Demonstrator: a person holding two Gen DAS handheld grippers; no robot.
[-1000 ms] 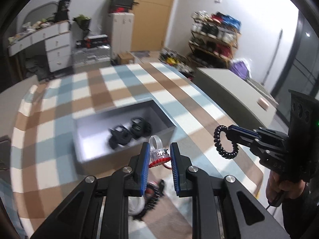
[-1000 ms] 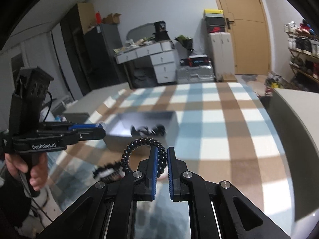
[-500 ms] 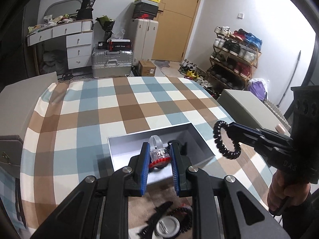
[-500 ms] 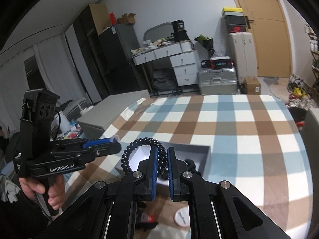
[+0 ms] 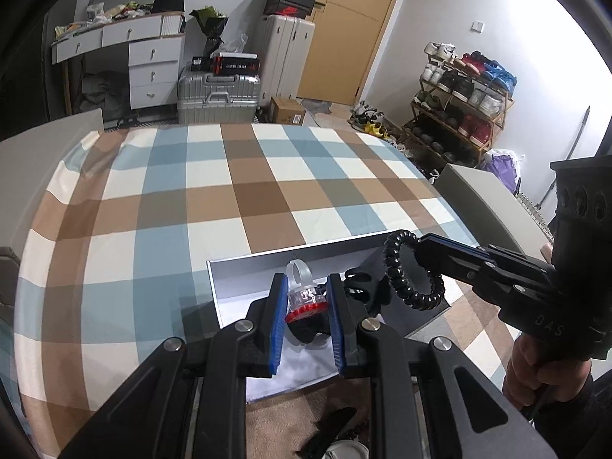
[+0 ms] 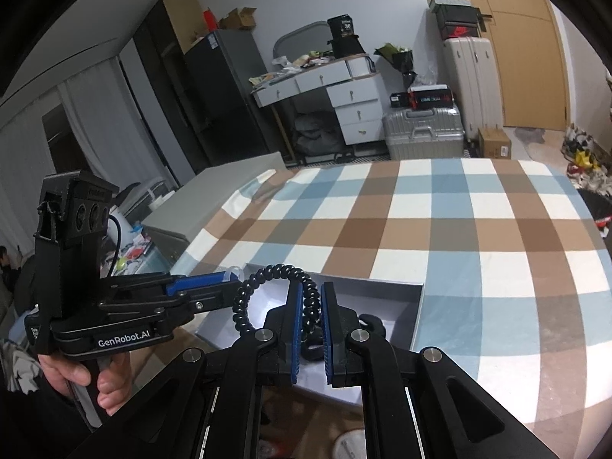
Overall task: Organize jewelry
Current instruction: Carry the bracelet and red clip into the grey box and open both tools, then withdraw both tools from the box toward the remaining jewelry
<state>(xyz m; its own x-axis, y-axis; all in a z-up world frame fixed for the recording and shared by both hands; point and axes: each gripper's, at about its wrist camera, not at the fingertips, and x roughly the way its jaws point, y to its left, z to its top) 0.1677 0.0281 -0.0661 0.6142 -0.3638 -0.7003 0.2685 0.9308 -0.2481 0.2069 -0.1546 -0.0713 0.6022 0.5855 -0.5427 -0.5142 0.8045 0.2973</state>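
Left gripper (image 5: 306, 302) clamps a clear plastic ring with a red base (image 5: 304, 294); right gripper (image 6: 309, 319) pinches a black spiral coil bracelet (image 6: 275, 292).
Both hang over the open grey rectangular box (image 5: 267, 258) on the checked tablecloth (image 5: 229, 191), black pieces (image 5: 359, 287) lying inside.

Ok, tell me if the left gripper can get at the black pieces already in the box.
Probably not yet: the left gripper is shut on the ring, so its fingers are full. It hangs over the open box, with nothing covering the black pieces.
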